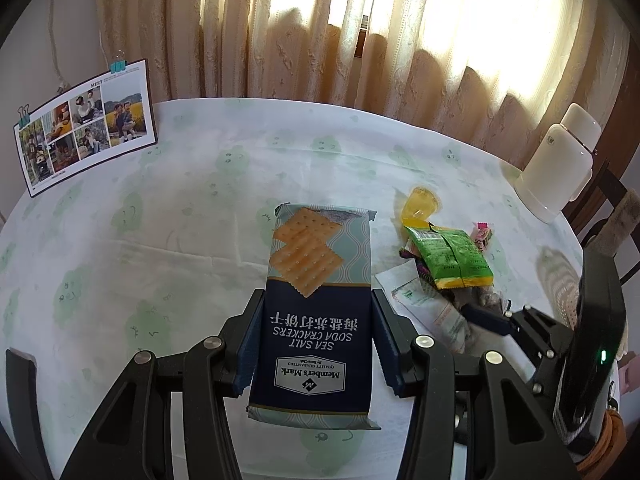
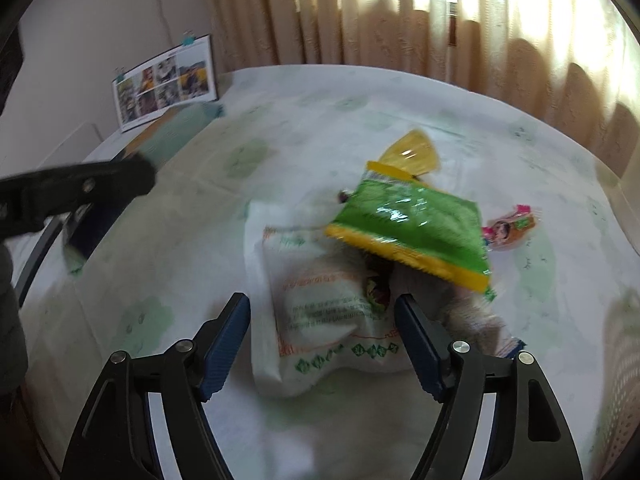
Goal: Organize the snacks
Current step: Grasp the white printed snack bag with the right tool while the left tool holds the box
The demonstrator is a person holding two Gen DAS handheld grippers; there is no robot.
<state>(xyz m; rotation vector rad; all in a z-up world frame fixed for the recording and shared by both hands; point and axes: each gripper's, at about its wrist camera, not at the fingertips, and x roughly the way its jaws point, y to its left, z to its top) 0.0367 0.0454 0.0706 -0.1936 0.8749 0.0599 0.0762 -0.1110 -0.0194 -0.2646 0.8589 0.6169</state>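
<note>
My left gripper (image 1: pixel 316 320) is shut on a navy and pale blue pack of sea salt soda crackers (image 1: pixel 316 304) and holds it above the table. To its right lies a pile of snacks: a green and yellow packet (image 1: pixel 452 256), a white packet (image 1: pixel 424 304), a yellow jelly cup (image 1: pixel 420 206) and a small pink candy (image 1: pixel 482 236). My right gripper (image 2: pixel 322 320) is open, its fingers either side of the white packet (image 2: pixel 320 312), with the green packet (image 2: pixel 412 228) just beyond. The left gripper shows blurred at the left of the right wrist view (image 2: pixel 80 192).
A round table with a white, green-patterned cloth (image 1: pixel 180 208). A photo calendar (image 1: pixel 84 128) stands at the far left edge. A white appliance (image 1: pixel 560 160) stands at the far right edge. Curtains hang behind. A chair back shows at the right.
</note>
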